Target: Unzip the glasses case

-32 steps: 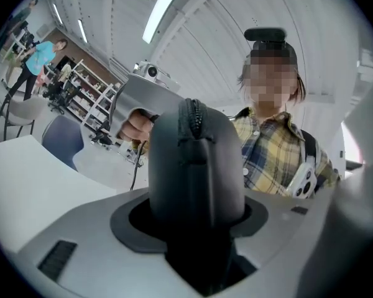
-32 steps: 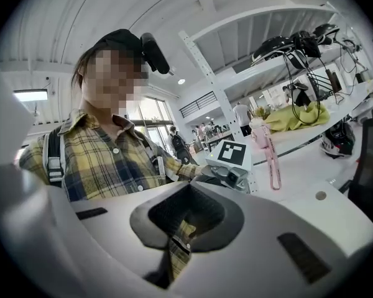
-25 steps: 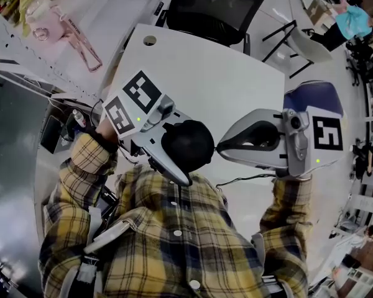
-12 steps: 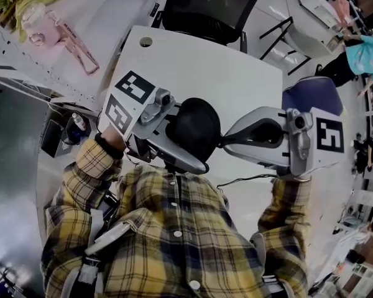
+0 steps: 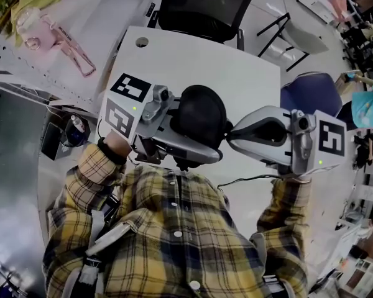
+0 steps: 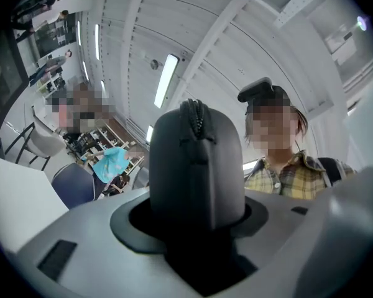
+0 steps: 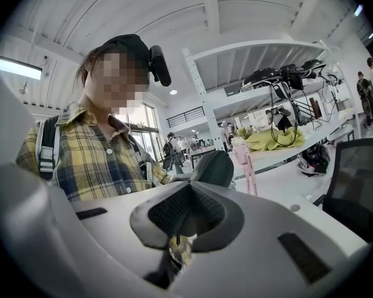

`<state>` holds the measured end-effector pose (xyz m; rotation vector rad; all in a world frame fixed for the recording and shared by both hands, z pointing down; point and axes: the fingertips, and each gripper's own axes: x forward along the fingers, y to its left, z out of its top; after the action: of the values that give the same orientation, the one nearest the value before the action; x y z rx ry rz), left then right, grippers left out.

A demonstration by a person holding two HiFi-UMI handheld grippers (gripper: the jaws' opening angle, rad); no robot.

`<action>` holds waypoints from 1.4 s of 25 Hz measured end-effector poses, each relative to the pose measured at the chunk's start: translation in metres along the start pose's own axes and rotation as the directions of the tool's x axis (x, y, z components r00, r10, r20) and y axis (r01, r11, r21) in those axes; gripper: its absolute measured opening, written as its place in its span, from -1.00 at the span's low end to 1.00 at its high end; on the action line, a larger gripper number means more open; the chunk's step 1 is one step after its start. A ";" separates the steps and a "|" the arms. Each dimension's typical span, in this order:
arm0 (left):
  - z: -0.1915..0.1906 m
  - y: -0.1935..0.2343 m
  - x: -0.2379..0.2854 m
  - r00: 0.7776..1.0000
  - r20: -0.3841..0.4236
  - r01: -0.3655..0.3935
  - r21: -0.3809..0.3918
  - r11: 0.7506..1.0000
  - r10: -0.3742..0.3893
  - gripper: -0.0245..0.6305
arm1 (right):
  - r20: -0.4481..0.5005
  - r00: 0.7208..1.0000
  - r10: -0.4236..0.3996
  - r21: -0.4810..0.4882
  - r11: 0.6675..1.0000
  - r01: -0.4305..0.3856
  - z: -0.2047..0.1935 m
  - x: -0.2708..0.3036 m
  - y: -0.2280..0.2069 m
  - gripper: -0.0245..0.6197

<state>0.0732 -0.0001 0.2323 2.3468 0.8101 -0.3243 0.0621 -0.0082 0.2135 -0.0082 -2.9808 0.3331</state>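
A person in a yellow plaid shirt [image 5: 174, 234] holds both grippers at chest height, close to the body, the two pointing toward each other. The left gripper [image 5: 208, 143], tilted upward, is clamped on the black glasses case [image 6: 196, 166], which stands up between its jaws with the lower part sunk between the pads. The right gripper [image 5: 231, 140], held nearly level, has its jaws pressed together, and its tips meet the case's right edge. Whether a zip pull is pinched there cannot be made out.

The case is a dark, rounded hard shell with a matte surface. Its zip [image 6: 196, 120] runs over the top edge and looks closed along the stretch in sight.

Beyond the grippers lies a white table [image 5: 236, 67] with a round cable hole. A black office chair [image 5: 205, 5] stands at its far side, and a blue chair [image 5: 311, 95] at its right. Well off to the left, a pink bottle [image 5: 32, 25] rests on another white surface.
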 end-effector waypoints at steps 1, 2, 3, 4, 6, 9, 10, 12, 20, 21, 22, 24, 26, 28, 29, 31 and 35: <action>0.002 0.001 0.000 1.000 0.011 -0.002 -0.002 1.000 0.002 -0.17 | -0.008 1.000 -0.004 0.007 1.000 0.004 -0.001 0.000 0.000 -0.93; 0.004 0.002 -0.001 1.000 0.022 -0.004 -0.005 1.000 0.005 -0.17 | -0.013 1.000 -0.008 0.010 1.000 0.008 -0.003 -0.001 0.000 -0.93; 0.006 0.003 -0.001 0.999 0.035 -0.008 -0.008 1.000 0.008 -0.17 | -0.014 1.000 -0.013 0.003 1.000 0.014 -0.004 -0.002 -0.001 -0.93; 0.008 0.004 -0.001 0.999 0.051 -0.013 -0.010 1.000 0.014 -0.17 | -0.014 1.000 -0.021 -0.010 1.000 0.021 -0.004 -0.003 -0.002 -0.93; 0.013 0.006 -0.003 0.996 0.081 -0.027 -0.010 1.000 0.028 -0.17 | -0.018 0.999 -0.037 -0.027 0.999 0.036 -0.006 -0.003 -0.004 -0.93; 0.019 0.010 -0.006 0.991 0.119 -0.051 -0.008 0.999 0.052 -0.17 | -0.024 0.998 -0.053 -0.021 0.998 0.053 -0.007 -0.002 -0.004 -0.93; 0.022 0.011 -0.006 0.989 0.137 -0.054 -0.012 0.998 0.055 -0.17 | -0.033 0.998 -0.054 -0.007 0.999 0.054 -0.009 -0.002 -0.003 -0.93; 0.030 0.012 -0.008 0.982 0.178 -0.058 -0.021 0.998 0.061 -0.17 | -0.050 0.997 -0.057 0.006 0.998 0.057 -0.013 -0.003 -0.002 -0.93; 0.069 0.015 -0.026 0.929 0.367 -0.028 -0.051 0.998 0.045 -0.17 | -0.070 0.996 -0.054 -0.037 0.998 0.051 -0.019 0.002 0.002 -0.93; 0.072 0.015 -0.027 0.925 0.378 -0.024 -0.048 0.999 0.041 -0.17 | -0.072 0.996 -0.054 -0.045 0.998 0.051 -0.019 0.003 0.002 -0.93; 0.075 0.014 -0.029 0.920 0.390 -0.022 -0.046 0.999 0.038 -0.17 | -0.077 0.995 -0.057 -0.055 0.997 0.053 -0.019 0.005 0.003 -0.93; 0.081 0.013 -0.031 0.909 0.415 -0.020 -0.040 0.999 0.035 -0.17 | -0.088 0.994 -0.068 -0.079 0.995 0.061 -0.019 0.007 0.004 -0.93; 0.086 0.011 -0.032 0.898 0.439 -0.020 -0.035 0.999 0.033 -0.17 | -0.097 0.992 -0.084 -0.106 0.992 0.073 -0.020 0.009 0.006 -0.93; 0.090 0.010 -0.031 0.888 0.459 -0.019 -0.028 0.999 0.030 -0.17 | -0.100 0.990 -0.099 -0.127 0.988 0.086 -0.021 0.009 0.008 -0.93; 0.092 0.009 -0.031 0.884 0.467 -0.019 -0.025 0.999 0.029 -0.17 | -0.097 0.990 -0.104 -0.133 0.987 0.091 -0.022 0.010 0.009 -0.93; 0.095 0.007 -0.030 0.877 0.480 -0.020 -0.019 1.000 0.027 -0.17 | -0.087 0.990 -0.113 -0.139 0.985 0.100 -0.022 0.010 0.010 -0.93; 0.100 0.006 -0.030 0.866 0.500 -0.029 -0.006 1.000 0.028 -0.17 | -0.072 0.988 -0.133 -0.152 0.981 0.121 -0.024 0.012 0.010 -0.92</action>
<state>0.0506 -0.0814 0.1697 2.1229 0.5162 -0.8788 0.0533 0.0069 0.2364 0.1486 -2.8991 0.0939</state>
